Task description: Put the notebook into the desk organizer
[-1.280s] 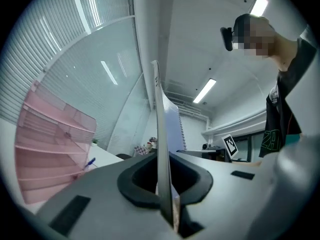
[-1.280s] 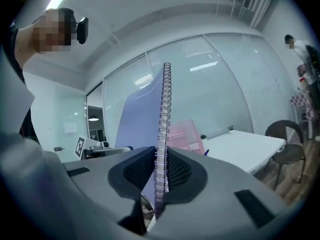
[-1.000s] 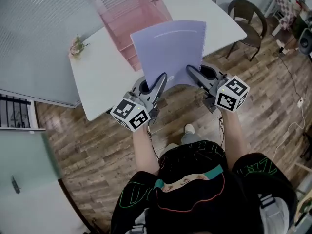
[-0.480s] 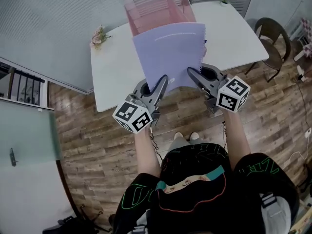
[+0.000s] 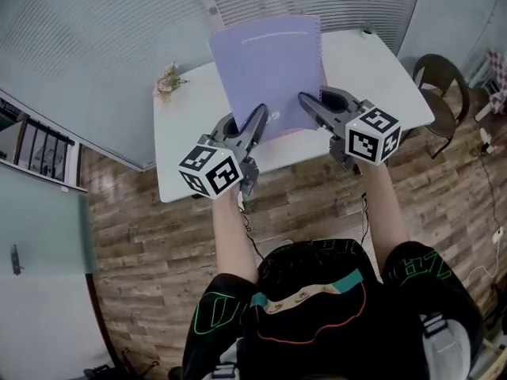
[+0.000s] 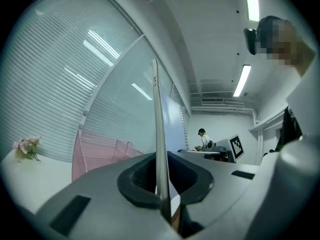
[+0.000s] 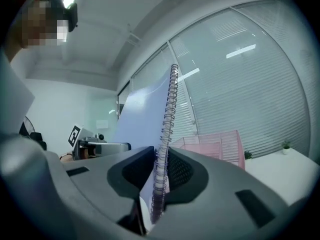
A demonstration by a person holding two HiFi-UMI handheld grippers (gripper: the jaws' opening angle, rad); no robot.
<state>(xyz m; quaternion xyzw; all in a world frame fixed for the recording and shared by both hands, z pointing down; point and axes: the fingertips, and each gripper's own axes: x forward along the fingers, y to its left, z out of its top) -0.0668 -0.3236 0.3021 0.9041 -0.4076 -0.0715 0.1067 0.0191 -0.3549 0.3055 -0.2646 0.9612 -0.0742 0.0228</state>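
Lavender notebook [image 5: 269,70] upright, top edge free, pink organizer [image 6: 100,156] behind.

My right gripper [image 7: 161,159] has its jaws opening, with the notebook [image 7: 142,119] standing upright between them. Its wire spiral [image 7: 170,104] faces me edge-on, close against both pads. Behind it to the right I see the pink desk organizer [image 7: 215,145] on the white table [image 7: 280,171], a small plant [image 7: 286,146] farther right, and window blinds [image 7: 250,79] behind.
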